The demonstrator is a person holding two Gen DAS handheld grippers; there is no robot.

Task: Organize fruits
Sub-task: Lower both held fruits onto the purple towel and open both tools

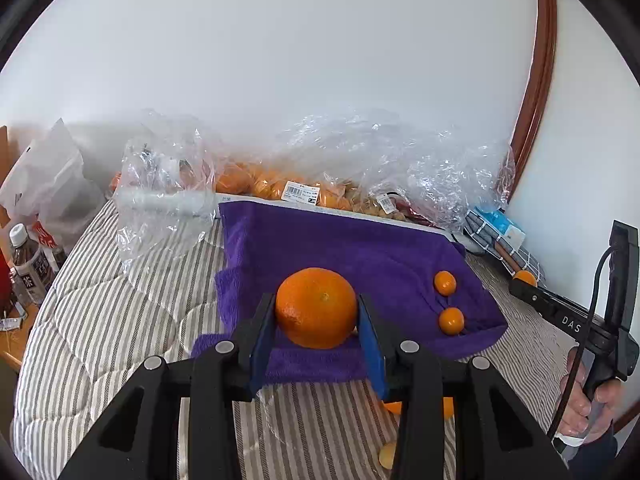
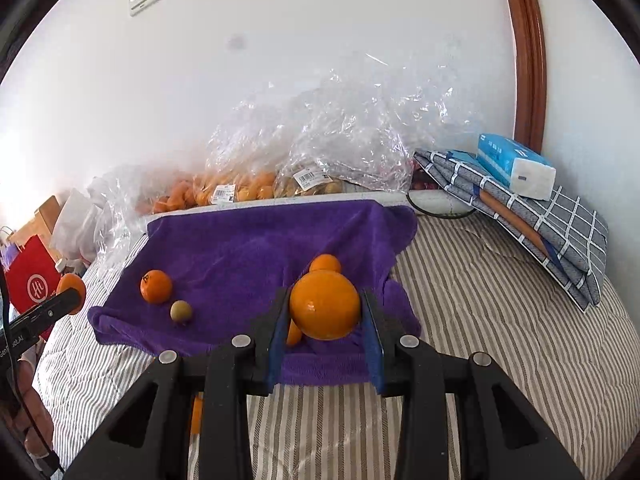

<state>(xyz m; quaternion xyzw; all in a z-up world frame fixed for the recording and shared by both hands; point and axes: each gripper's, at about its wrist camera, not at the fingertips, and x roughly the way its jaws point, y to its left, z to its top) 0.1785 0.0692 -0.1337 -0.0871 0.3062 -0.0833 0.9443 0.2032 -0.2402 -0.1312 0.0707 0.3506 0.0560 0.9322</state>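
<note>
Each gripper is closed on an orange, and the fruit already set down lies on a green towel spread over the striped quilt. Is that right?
Not quite: the towel is purple, as both wrist views show. The rest holds: the left gripper and the right gripper each clamp an orange, and the towel lies on the striped quilt.

Right claw (image 2: 325, 312) clamps orange (image 2: 324, 305) above purple towel (image 2: 240, 248).
</note>
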